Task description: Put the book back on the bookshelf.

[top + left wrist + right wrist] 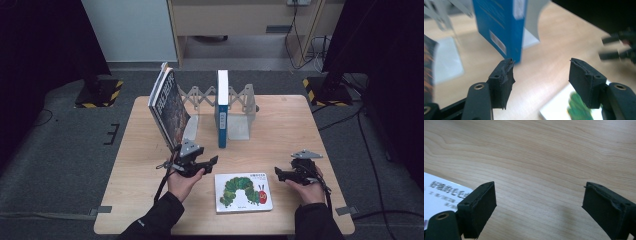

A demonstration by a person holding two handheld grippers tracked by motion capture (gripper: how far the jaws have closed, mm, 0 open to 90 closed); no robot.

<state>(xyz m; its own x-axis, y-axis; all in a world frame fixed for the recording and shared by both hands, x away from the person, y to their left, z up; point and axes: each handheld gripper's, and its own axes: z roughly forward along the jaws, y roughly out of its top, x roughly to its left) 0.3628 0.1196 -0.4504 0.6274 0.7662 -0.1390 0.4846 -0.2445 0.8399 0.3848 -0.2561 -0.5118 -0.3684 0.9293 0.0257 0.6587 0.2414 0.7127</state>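
A white picture book (243, 192) with a green caterpillar on its cover lies flat near the table's front edge, between my two hands. My left gripper (212, 163) is open just off the book's far left corner, jaws pointing right with nothing between them. In the left gripper view the left gripper (541, 67) frames bare wood, with the white book (564, 107) low at the right and an upright blue book (499, 25) beyond. My right gripper (278, 174) stands open to the right of the white book. In the right gripper view the right gripper (539, 192) spans bare table, the book's corner (441, 192) beside its left jaw.
A grey expanding book rack (240, 97) stands at the table's back middle and holds the blue book (222, 107) upright. A dark-covered book (169, 106) leans at the rack's left end, just beyond my left hand. Bare wood lies right of the rack.
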